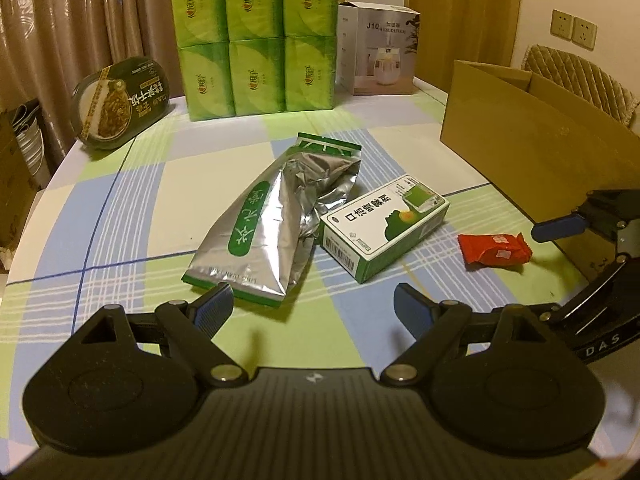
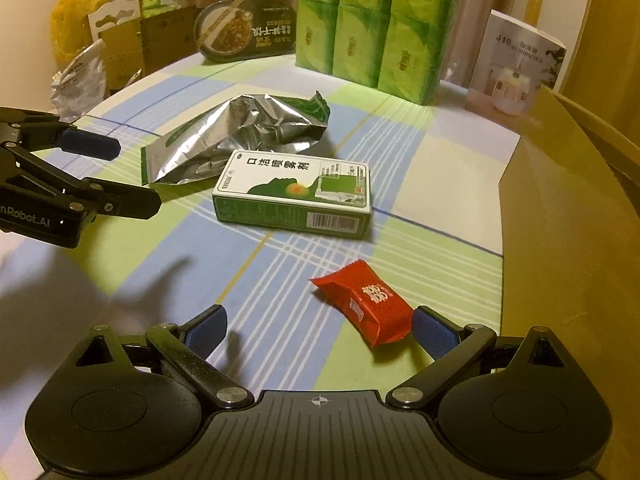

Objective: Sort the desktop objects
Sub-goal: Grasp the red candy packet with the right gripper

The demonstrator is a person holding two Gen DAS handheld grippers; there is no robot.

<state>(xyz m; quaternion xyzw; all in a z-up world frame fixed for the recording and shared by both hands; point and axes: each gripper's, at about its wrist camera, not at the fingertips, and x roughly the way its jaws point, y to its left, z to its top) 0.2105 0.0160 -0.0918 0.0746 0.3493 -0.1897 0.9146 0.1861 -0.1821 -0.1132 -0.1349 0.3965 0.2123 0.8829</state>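
A crumpled silver and green foil pouch (image 1: 272, 216) lies mid-table, also in the right wrist view (image 2: 240, 136). A green and white medicine box (image 1: 384, 226) lies just right of it (image 2: 294, 196). A small red snack packet (image 1: 494, 250) lies further right (image 2: 364, 302). My left gripper (image 1: 314, 310) is open and empty, just short of the pouch's near end. My right gripper (image 2: 320, 330) is open and empty, its right finger (image 2: 432, 336) beside the red packet's near end. An open cardboard box (image 1: 532, 136) stands on the right (image 2: 568, 216).
A stack of green tissue packs (image 1: 256, 36), a dark instant-noodle bowl (image 1: 120, 100) and a white humidifier box (image 1: 378, 48) stand at the table's far edge. Bags and cartons (image 2: 100, 52) sit beyond the far left edge. A chair back (image 1: 580, 80) is behind the cardboard box.
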